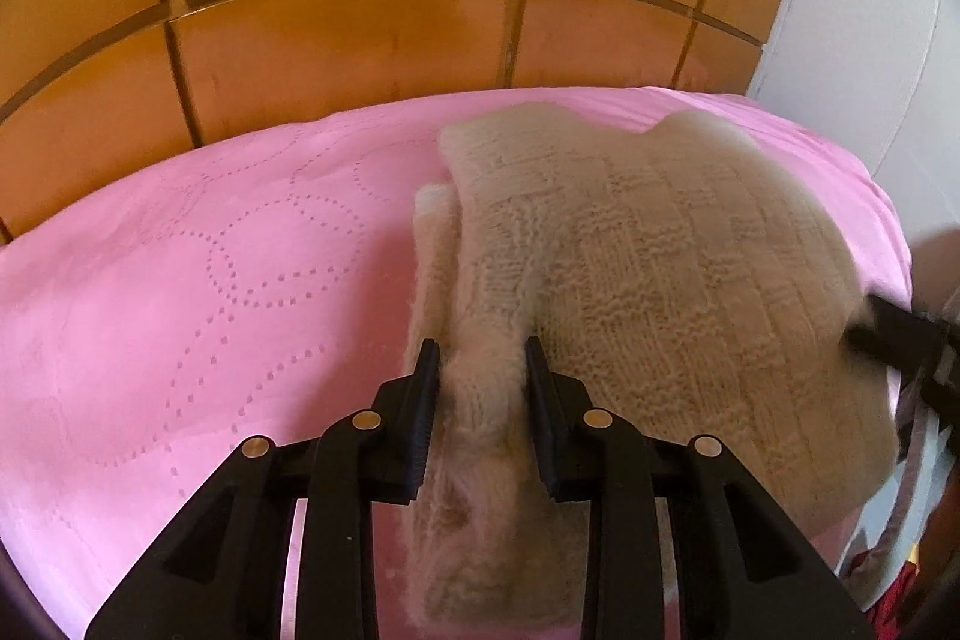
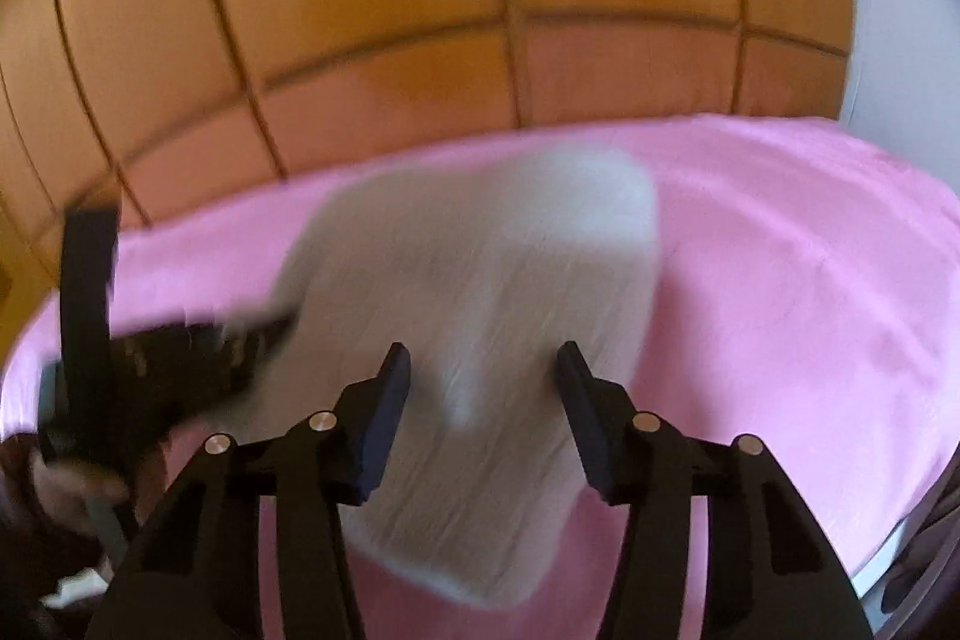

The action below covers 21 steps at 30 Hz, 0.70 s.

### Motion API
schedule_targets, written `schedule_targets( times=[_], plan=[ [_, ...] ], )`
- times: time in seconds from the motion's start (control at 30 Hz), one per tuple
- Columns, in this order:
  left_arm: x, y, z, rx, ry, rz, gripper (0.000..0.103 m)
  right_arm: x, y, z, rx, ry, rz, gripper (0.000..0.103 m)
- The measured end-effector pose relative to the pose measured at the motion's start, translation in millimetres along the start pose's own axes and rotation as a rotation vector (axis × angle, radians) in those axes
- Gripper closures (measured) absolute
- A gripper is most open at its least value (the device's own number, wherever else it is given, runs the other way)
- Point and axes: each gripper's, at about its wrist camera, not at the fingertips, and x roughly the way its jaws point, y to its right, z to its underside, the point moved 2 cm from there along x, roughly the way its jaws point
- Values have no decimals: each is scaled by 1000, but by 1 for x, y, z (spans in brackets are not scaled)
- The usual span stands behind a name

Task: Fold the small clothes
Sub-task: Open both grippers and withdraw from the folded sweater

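A cream knitted garment (image 1: 648, 268) lies partly folded on the pink quilted cover (image 1: 210, 280). My left gripper (image 1: 480, 358) is shut on a bunched fold of the garment at its near left edge. In the right wrist view, which is blurred, the garment (image 2: 480, 292) lies under my right gripper (image 2: 483, 364), whose jaws stand wide apart over it and hold nothing. The left gripper (image 2: 264, 328) shows at the left of that view, on the garment's left edge. The right gripper's fingers (image 1: 888, 328) show at the right edge of the left wrist view.
An orange wooden panelled headboard (image 1: 360, 28) rises behind the pink cover (image 2: 810, 280). A white wall (image 1: 870, 40) stands at the right. Dark and red items (image 1: 900, 586) lie off the cover's near right edge.
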Motion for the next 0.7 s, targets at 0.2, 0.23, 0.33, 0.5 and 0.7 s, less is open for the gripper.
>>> schedule_targets(
  times=[0.2,0.23,0.33,0.5,0.7],
  plan=[
    [-8,-1,6,-13,12,-25,74,22,-15,16,21,4,78,47],
    [-11,-1,7,-16,13,-40,66,22,-17,14,32,4,76,47],
    [-24,-5,9,-54,29,-49,54,18,-18,8,19,7,89,44],
    [-52,-9,17,-82,73,-67,46,3,-22,8,55,13,88,30],
    [-84,-14,31,-120,117,-76,42,-14,-40,16,77,22,145,17]
  ],
)
